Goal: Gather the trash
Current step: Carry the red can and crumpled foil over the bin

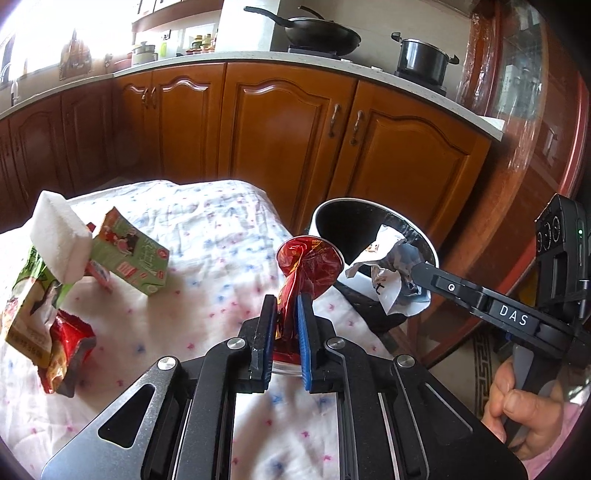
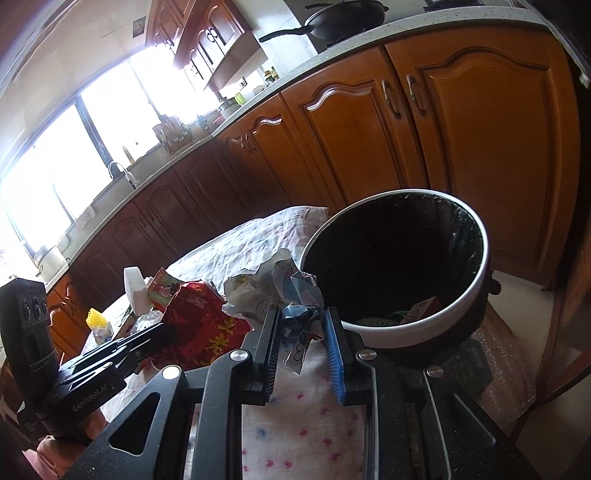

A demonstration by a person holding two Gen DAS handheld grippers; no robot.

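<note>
Wooden cabinets (image 1: 288, 122) under a pale counter (image 1: 236, 59) line the kitchen, with a bright window (image 2: 74, 147) at the left. A flowered cloth (image 1: 207, 236) covers the table. A bin (image 2: 476, 280) stands at its far right edge. Cartons (image 1: 133, 254) and foam (image 1: 59, 236) lie left. The left gripper (image 1: 287, 321) pinches a red wrapper (image 1: 306, 266); the right gripper (image 2: 301, 332) pinches crumpled paper (image 2: 266, 288) by the bin's rim.

A black wok with a long handle (image 1: 325, 33) sits on the pale stone counter (image 1: 207, 62), and a dark lidded pot (image 1: 423, 55) stands to its right on the same counter. Warm brown wooden cabinet doors with metal handles (image 1: 280, 122) run beneath. Bright windows (image 2: 74, 147) glare above a curved metal tap (image 2: 118, 170), near a wooden knife block (image 2: 173, 136)
</note>
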